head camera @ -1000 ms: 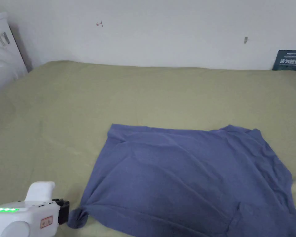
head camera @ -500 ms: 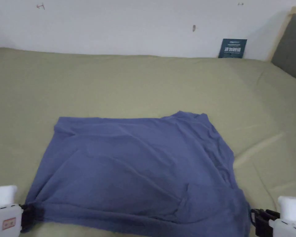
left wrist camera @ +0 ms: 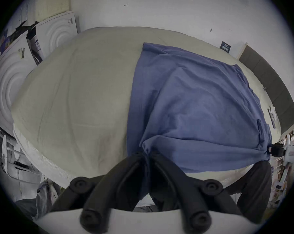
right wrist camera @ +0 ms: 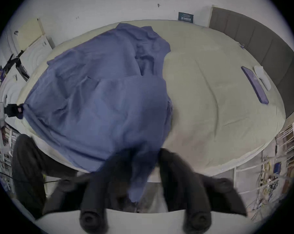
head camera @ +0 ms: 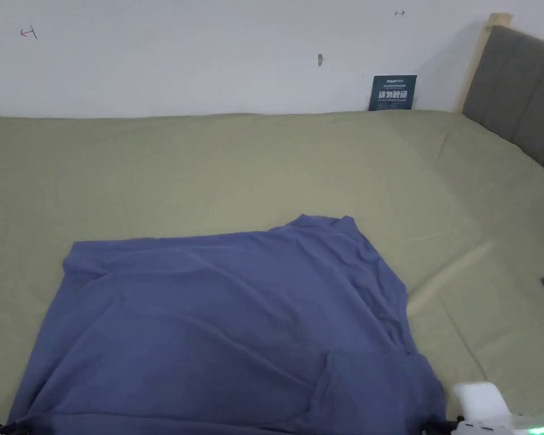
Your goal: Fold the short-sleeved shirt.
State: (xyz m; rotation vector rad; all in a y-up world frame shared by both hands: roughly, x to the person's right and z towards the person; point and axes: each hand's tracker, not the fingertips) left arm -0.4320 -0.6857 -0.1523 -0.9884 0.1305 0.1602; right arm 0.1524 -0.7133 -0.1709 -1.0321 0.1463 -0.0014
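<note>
Both near corners of the blue short-sleeved cotton shirt [head camera: 225, 328] have been drawn toward the olive-green bedsheet [head camera: 208, 164] edge; open sheet lies beyond. Left gripper [left wrist camera: 145, 155] and right gripper [right wrist camera: 143, 155] each clamp a corner.

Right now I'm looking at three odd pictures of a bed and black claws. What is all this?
No robot here: a person holds a hand tool in each hand. The flat picture comes from a camera on the person's head; the two round ones come from cameras riding on each tool. On the green bed sheet lies a blue shirt. The left gripper has its black fingers pinched shut on one near corner. The right gripper has cloth between its fingers, though blur hides how tightly. A phone lies toward the headboard.
</note>
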